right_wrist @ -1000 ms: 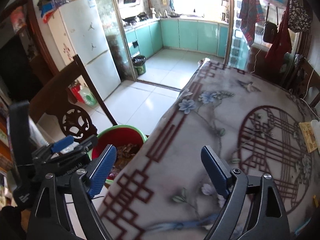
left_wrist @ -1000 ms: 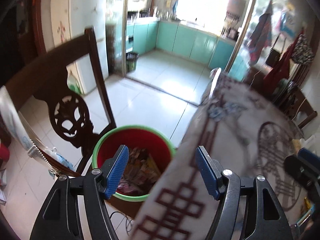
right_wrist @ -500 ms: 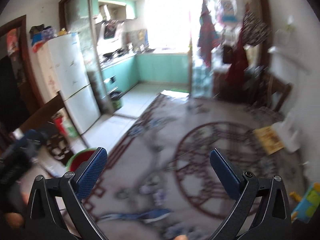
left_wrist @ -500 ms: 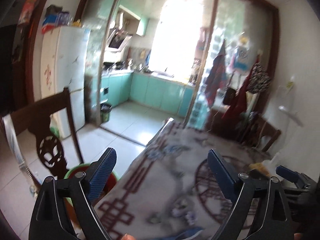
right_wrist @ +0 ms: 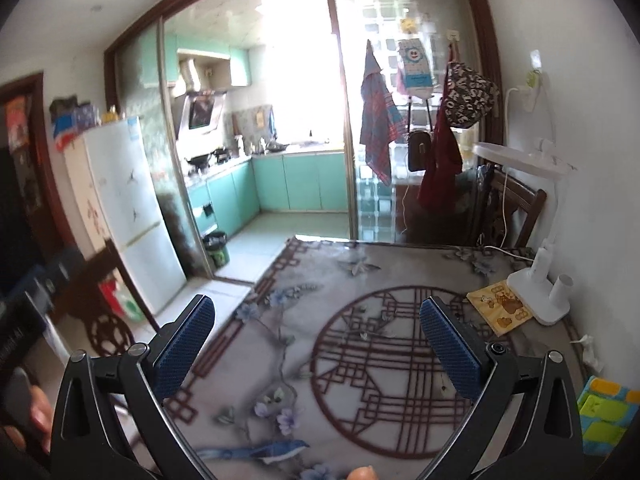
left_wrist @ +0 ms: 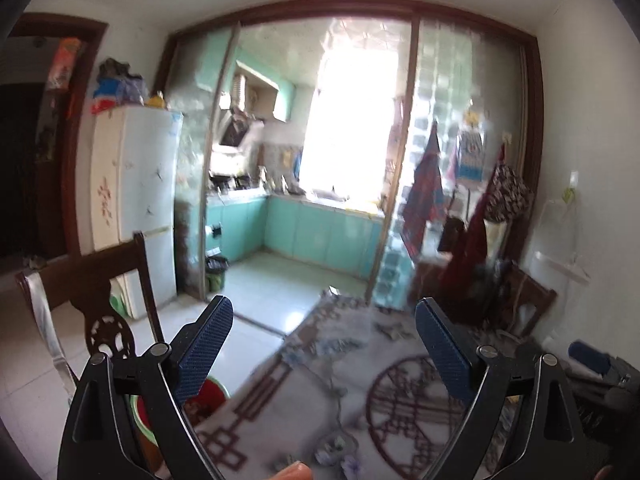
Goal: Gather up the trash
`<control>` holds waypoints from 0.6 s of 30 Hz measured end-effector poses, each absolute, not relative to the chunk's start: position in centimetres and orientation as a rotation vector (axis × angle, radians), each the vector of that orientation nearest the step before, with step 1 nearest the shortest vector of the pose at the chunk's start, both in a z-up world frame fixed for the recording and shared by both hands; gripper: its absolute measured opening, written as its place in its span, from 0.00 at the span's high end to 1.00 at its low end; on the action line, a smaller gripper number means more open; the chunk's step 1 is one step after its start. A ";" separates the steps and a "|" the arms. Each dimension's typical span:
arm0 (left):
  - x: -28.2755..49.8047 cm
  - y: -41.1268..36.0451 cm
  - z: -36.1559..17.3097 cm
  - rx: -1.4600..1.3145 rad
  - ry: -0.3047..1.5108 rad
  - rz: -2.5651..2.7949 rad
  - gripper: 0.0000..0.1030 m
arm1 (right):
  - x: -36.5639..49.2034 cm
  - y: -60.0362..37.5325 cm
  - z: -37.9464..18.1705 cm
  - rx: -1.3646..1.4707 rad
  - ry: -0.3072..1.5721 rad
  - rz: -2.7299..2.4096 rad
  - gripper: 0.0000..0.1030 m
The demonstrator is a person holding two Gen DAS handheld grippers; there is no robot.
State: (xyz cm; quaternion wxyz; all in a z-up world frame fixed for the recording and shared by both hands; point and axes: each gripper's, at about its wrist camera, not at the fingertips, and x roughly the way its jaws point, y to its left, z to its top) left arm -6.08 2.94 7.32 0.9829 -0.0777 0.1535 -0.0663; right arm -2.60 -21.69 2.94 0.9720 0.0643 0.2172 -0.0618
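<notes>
While both tongs hang over the table (right_wrist: 360,280), each stands wide apart with nothing between its pads. Below the left tongs (left_wrist: 324,340), behind its left finger, the red bin (left_wrist: 208,394) with a green rim sits on the floor by the chair (left_wrist: 116,280); its trash is hidden here. Ahead of the right tongs (right_wrist: 316,336) lies the patterned cloth, and to their right a yellow packet (right_wrist: 500,308) touches a white lamp base (right_wrist: 540,292).

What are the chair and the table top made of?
The chair looks like dark polished wood: brown, glossy, with a carved cut-out circle. The table top looks covered by a smooth printed sheet, maybe vinyl or glass over cloth: it shines and shows flowers and red lattice patterns.
</notes>
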 end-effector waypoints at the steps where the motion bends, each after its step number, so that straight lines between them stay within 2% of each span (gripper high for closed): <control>1: -5.9 2.8 7.3 -0.151 0.335 -0.145 0.10 | -2.7 -21.8 3.1 0.137 0.429 -0.125 0.00; 9: -5.0 1.5 6.8 -0.125 0.423 -0.170 0.10 | -2.8 -21.8 3.4 0.132 0.413 -0.157 0.00; 18: -4.8 1.2 6.2 -0.103 0.427 -0.161 0.10 | -2.9 -21.5 3.1 0.109 0.419 -0.159 0.00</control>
